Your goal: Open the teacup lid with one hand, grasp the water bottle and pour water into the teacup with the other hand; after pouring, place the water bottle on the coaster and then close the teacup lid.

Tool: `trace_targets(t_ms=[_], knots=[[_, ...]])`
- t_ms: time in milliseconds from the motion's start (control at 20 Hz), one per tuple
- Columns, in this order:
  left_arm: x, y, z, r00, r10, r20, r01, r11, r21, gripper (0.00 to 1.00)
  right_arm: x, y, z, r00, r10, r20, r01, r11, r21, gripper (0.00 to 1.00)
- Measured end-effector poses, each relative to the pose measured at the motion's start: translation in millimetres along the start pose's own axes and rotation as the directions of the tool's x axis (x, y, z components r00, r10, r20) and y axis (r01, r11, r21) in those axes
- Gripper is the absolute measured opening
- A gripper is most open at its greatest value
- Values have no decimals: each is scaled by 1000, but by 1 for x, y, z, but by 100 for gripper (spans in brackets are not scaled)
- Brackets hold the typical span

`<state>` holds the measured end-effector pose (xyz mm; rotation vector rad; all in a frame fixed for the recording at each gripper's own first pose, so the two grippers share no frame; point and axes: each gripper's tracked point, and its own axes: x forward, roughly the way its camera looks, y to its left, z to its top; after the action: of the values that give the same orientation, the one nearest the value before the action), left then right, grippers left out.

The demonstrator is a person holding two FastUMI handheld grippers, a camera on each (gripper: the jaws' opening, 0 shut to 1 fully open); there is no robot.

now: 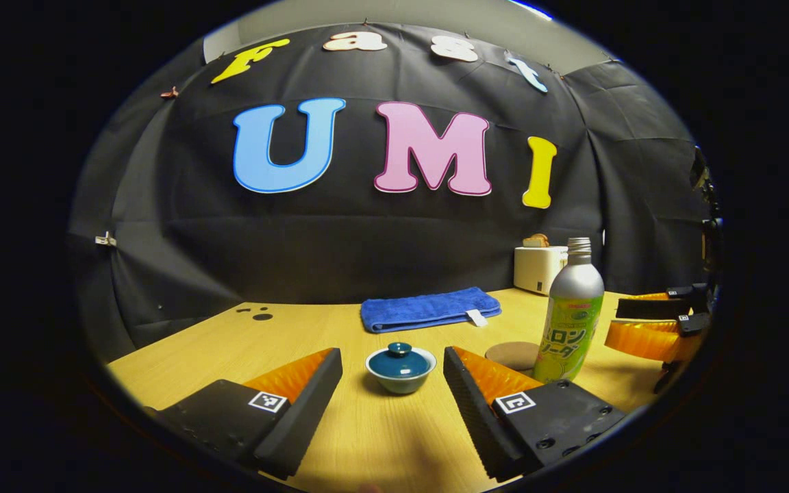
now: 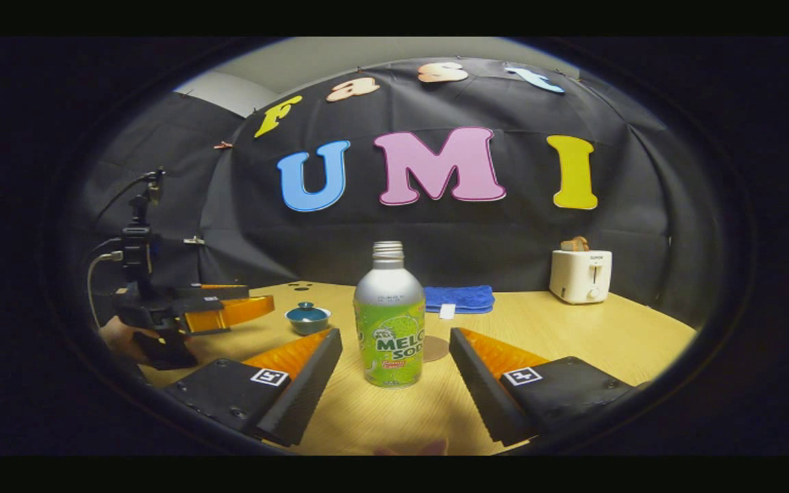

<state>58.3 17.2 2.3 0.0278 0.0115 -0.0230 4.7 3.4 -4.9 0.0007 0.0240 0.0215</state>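
1. The water bottle (image 2: 390, 318) stands upright and uncapped on the wooden table (image 2: 572, 335). The rig rule forbids reading off its label, so only its look is given: a silver shoulder above a green wrap with printed writing.
2. The toaster (image 2: 580, 275) at the far right of the table carries a small mark on its front, too small to make out; something brown sits in its slot.
3. The right gripper (image 2: 394, 359) is released, its fingers spread wide to either side of the bottle, touching nothing.
4. The left gripper (image 1: 392, 380) is likewise released, fingers apart, with the teacup (image 1: 401, 370) just beyond them; the teacup lid (image 1: 400, 359) sits on the cup.
5. A round coaster (image 1: 512, 355) lies just beside the bottle, partly hidden by it, to the right of the cup in the left gripper view.
6. A folded blue towel (image 1: 429, 308) with a white tag lies farther back, near the black wall.
7. Nothing stands between either gripper and the thing in front of it.
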Motion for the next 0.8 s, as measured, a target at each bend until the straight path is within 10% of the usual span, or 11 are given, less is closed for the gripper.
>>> trace_targets(t_ms=[800], knots=[[77, -3, -26, 989, -48, -142, 64, 992, 112, 69, -1, 2, 1, 1000, 4, -1, -4, 1000, 2, 98]])
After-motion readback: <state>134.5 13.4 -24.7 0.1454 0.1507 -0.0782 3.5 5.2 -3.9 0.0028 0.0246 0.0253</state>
